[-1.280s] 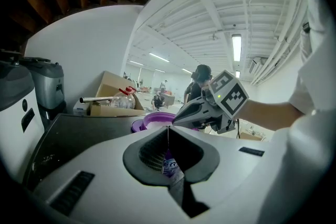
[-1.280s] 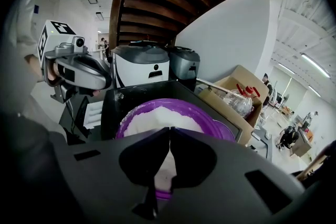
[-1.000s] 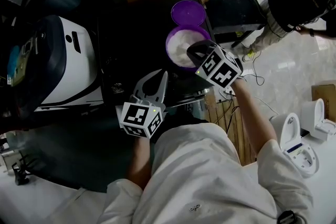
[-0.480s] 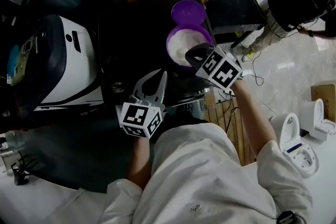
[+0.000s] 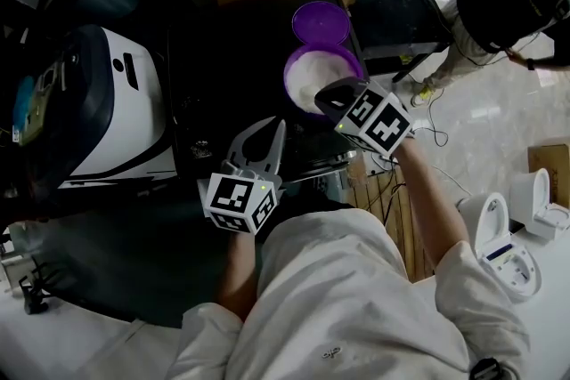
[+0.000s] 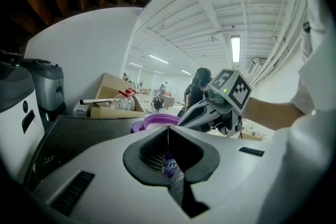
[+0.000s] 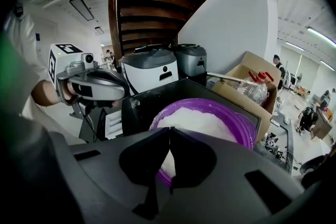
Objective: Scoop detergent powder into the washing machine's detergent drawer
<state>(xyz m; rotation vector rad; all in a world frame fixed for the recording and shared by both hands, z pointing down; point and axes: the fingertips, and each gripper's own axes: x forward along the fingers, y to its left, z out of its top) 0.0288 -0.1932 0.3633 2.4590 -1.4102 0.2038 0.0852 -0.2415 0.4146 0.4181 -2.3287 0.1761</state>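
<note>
Head view shows both tools with jaws pressed together: right gripper [image 5: 324, 95] over the near rim of a round purple plastic tub [image 5: 289, 71] of white detergent powder [image 5: 312, 69], left gripper [image 5: 277, 129] nearer, to its left.

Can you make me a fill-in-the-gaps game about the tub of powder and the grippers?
The powder in the tub is ____.
The tub and its lid are both the colour ____.
The gripper closest to the tub is the ____ one.
The left gripper holds ____.
Missing words: white; purple; right; nothing.
</note>
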